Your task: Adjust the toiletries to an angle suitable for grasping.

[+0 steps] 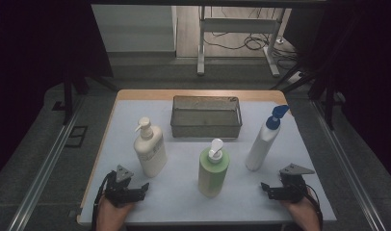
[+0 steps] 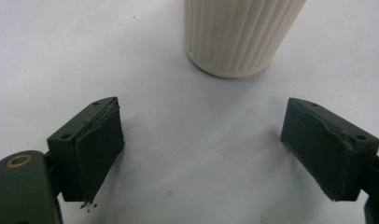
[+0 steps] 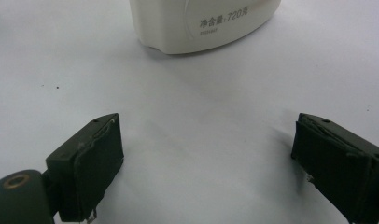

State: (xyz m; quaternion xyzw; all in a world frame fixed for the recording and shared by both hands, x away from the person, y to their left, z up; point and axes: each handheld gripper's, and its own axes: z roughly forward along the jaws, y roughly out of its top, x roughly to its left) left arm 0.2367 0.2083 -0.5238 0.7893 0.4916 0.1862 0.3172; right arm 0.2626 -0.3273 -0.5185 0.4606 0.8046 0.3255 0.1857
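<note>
The left gripper (image 1: pixel 136 190) rests low at the near left corner of the table (image 1: pixel 184 202), held by the person's left hand (image 1: pixel 111 211). Its jaws stand wide apart with nothing between them; in the left gripper view bare white table surface (image 2: pixel 61 56) fills the gap. Just ahead of those jaws stands the ribbed base of the cream pump bottle (image 2: pixel 239 32), upright and not touching either jaw. From above, this cream pump bottle (image 1: pixel 149 147) sits at the left of the table, close beyond the left gripper.

The right gripper (image 1: pixel 270 190) rests at the near right corner, held by the right hand (image 1: pixel 304 211). Its jaws also stand wide apart and empty. In the right gripper view the base of a white bottle (image 3: pixel 201 23) with printed lettering lies ahead of the jaws, clear of both. From above, the tall white bottle with a blue pump (image 1: pixel 263 139) stands upright beyond the right gripper.

A green bottle with a white pump (image 1: pixel 214 168) stands upright between the two grippers, nearer the front edge. A wire mesh basket (image 1: pixel 206 126) sits at the rear centre of the table, apart from all three bottles.
</note>
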